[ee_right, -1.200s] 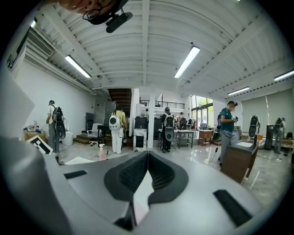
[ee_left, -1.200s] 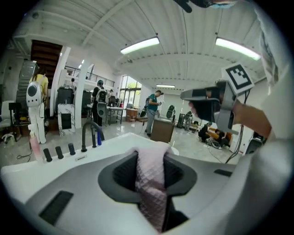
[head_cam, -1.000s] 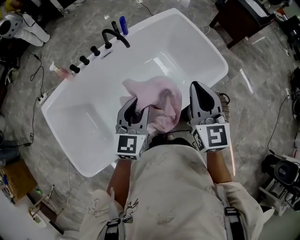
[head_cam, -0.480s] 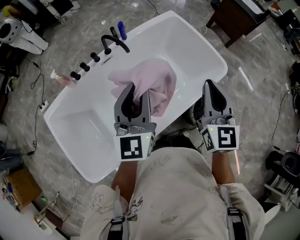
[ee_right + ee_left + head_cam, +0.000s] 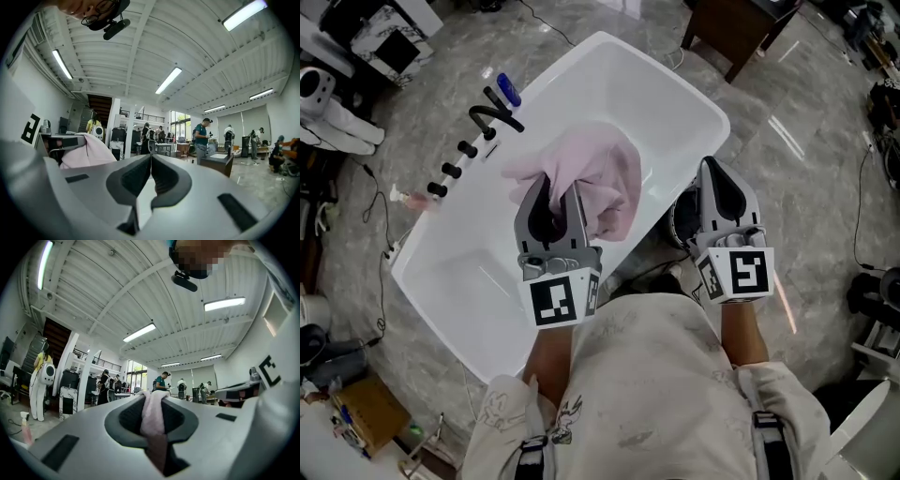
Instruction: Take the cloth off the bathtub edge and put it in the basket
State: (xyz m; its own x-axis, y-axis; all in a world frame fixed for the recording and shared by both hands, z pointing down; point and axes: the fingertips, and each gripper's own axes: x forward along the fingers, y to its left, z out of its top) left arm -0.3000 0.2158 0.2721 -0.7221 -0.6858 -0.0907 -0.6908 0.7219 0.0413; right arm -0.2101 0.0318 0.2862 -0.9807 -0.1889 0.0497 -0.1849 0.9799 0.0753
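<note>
The pink cloth [image 5: 592,178] hangs bunched from my left gripper [image 5: 553,184] above the white bathtub [image 5: 694,105], clear of the near rim. In the left gripper view a fold of the cloth [image 5: 152,414] runs pinched between the jaws of the left gripper [image 5: 152,398], which are closing on it. My right gripper [image 5: 713,172] is held to the right, over the tub's near edge, with its jaws together on nothing. In the right gripper view the right gripper [image 5: 151,158] is shut and the cloth [image 5: 88,151] shows at the left. No basket shows in any view.
A black faucet [image 5: 492,114] and knobs sit on the tub's far rim, beside a blue bottle [image 5: 508,91] and a pink bottle [image 5: 411,199]. A dark wooden table [image 5: 739,28] stands beyond the tub. Cables and equipment lie on the marble floor. People stand far off.
The left gripper has lifted the cloth off the near tub edge and carried it up and outward over the tub. The right gripper has come away from the cloth.
</note>
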